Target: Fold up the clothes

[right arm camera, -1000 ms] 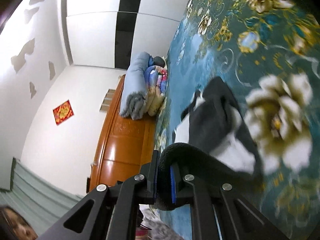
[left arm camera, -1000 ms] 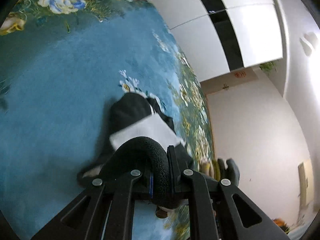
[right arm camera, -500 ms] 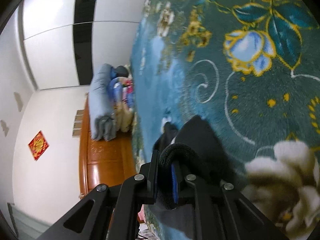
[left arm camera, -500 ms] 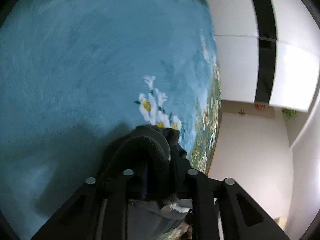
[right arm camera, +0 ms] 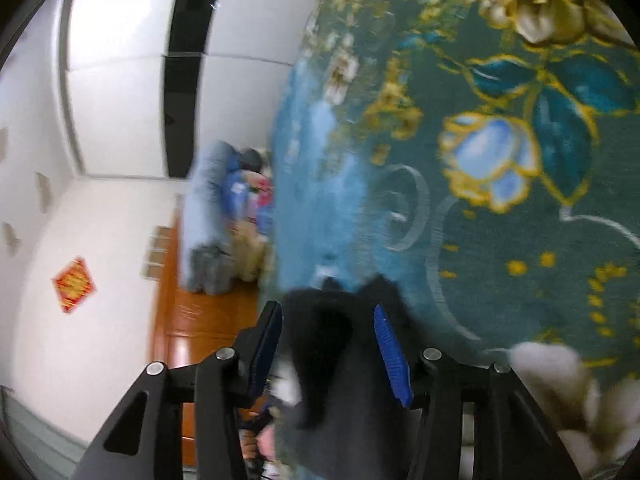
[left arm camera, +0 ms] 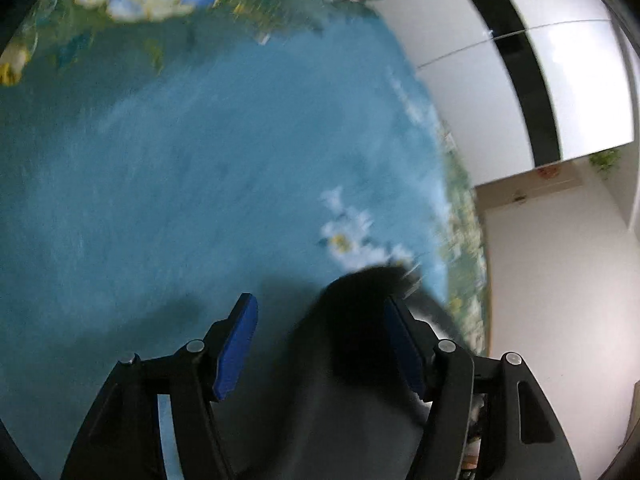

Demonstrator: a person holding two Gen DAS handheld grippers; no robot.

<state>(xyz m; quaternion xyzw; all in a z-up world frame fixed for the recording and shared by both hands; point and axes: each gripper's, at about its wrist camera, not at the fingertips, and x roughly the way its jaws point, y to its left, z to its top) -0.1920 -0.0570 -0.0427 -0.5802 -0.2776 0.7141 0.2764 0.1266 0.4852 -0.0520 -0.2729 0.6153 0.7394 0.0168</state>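
Note:
A dark grey and black garment lies on the blue floral bedspread, low in the left wrist view. My left gripper is open, its blue pads wide apart over the garment's black edge. In the right wrist view the same garment lies between the open fingers of my right gripper. A bit of white cloth shows by the left finger. Both views are blurred by motion.
A pile of folded blue and patterned bedding sits at the bed's head against a wooden headboard. White walls and a red wall ornament surround the bed.
Both grippers were shut on the garment's edge and carried it across the bedspread. Now both have opened and the garment lies between their fingers.

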